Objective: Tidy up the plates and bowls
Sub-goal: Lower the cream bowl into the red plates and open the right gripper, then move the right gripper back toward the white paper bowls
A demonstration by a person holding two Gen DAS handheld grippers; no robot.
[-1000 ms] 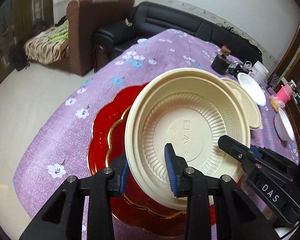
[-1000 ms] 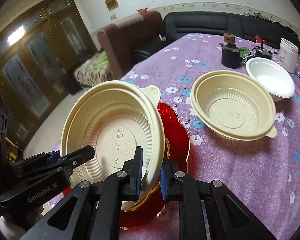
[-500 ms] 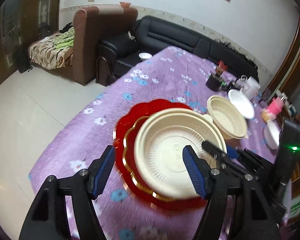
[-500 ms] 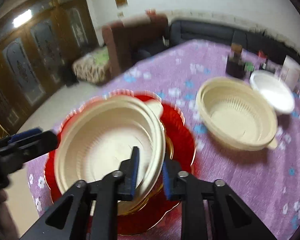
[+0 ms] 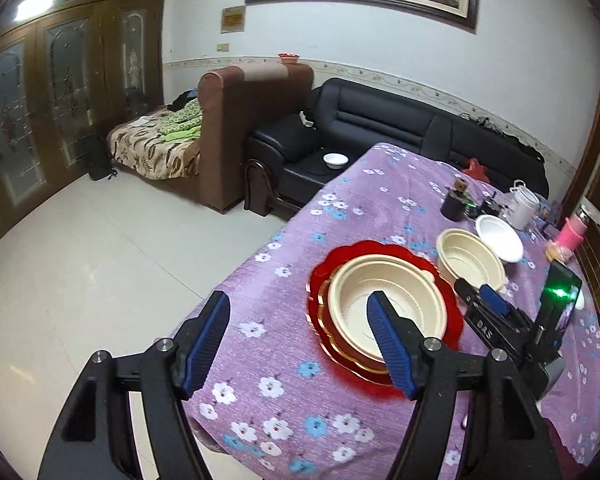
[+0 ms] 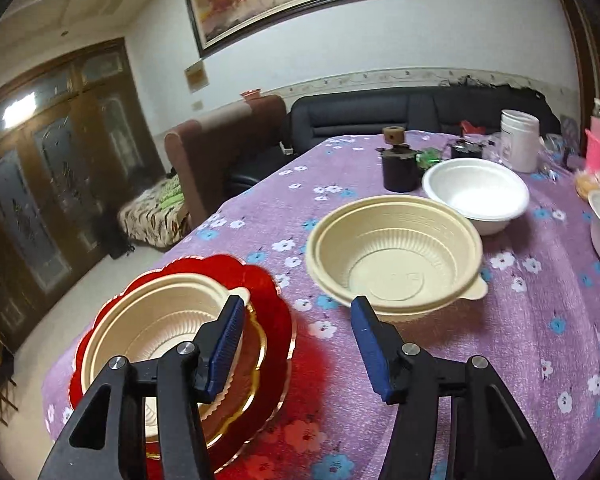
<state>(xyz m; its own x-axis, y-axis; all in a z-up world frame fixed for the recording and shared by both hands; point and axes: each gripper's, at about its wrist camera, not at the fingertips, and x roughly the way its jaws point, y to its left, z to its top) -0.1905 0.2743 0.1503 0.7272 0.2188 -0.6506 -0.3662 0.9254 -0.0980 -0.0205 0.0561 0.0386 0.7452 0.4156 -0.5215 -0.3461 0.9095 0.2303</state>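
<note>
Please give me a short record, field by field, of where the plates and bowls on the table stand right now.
surface: table under a purple flowered cloth
red scalloped plate: near the table's corner, bearing a gold-rimmed plate
beige ribbed plastic bowl: seated upright on the red plate stack
second beige ribbed bowl: alone on the cloth, beside the plates
white foam bowl: behind the second beige one
left hand-held gripper: open, nothing between its pads
right hand-held gripper: jaws opening, nothing between them
</note>
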